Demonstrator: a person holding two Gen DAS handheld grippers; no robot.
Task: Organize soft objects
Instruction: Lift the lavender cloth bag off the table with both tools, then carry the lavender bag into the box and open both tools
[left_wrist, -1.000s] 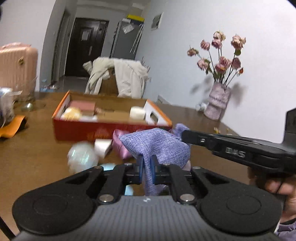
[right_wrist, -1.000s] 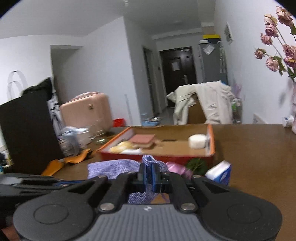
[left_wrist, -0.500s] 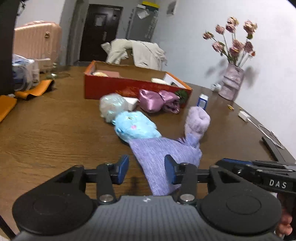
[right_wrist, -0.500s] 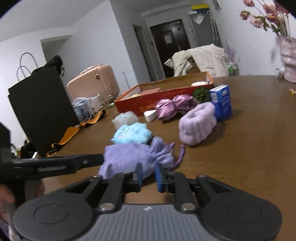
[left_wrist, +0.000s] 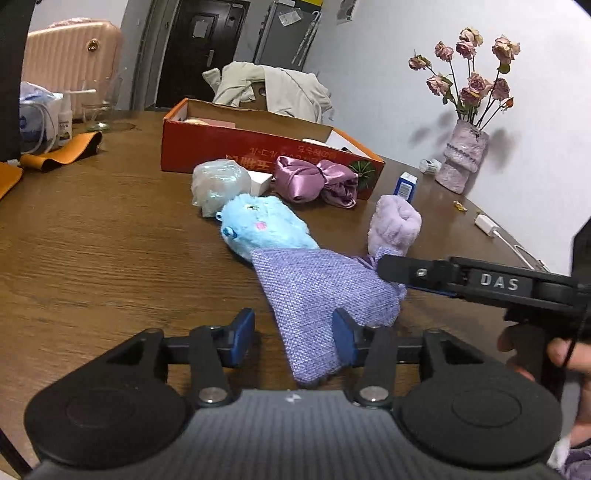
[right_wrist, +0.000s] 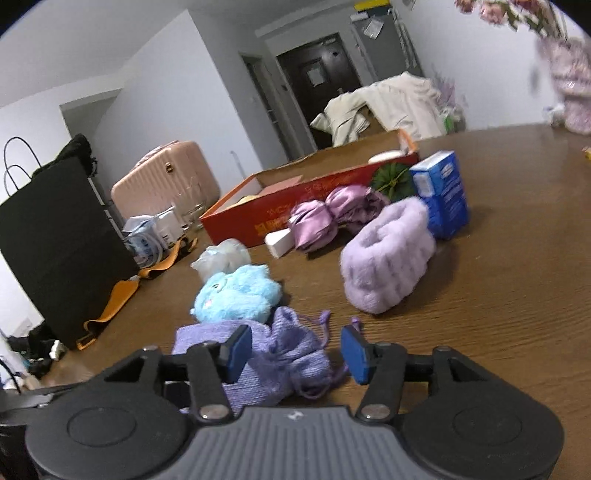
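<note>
A purple woven drawstring pouch (left_wrist: 317, 291) lies flat on the brown table (left_wrist: 92, 251), also in the right wrist view (right_wrist: 284, 354). My left gripper (left_wrist: 293, 341) is open, its jaws either side of the pouch's near corner. My right gripper (right_wrist: 295, 352) is open over the pouch's gathered neck. Behind the pouch lie a blue plush toy (left_wrist: 264, 227), a lilac fluffy band (left_wrist: 395, 227), a pink satin bundle (left_wrist: 314, 181) and a pale crumpled ball (left_wrist: 218, 184).
An orange-red cardboard box (left_wrist: 258, 147) holding small items stands behind the soft things. A blue carton (right_wrist: 441, 194), a vase of dried roses (left_wrist: 463, 158), a white charger cable (left_wrist: 495, 230), a black bag (right_wrist: 55, 236) and orange straps (left_wrist: 59, 153) sit around the table.
Both grippers lowered the pouch from in front of the box down onto the table near the blue plush, then opened and let it go.
</note>
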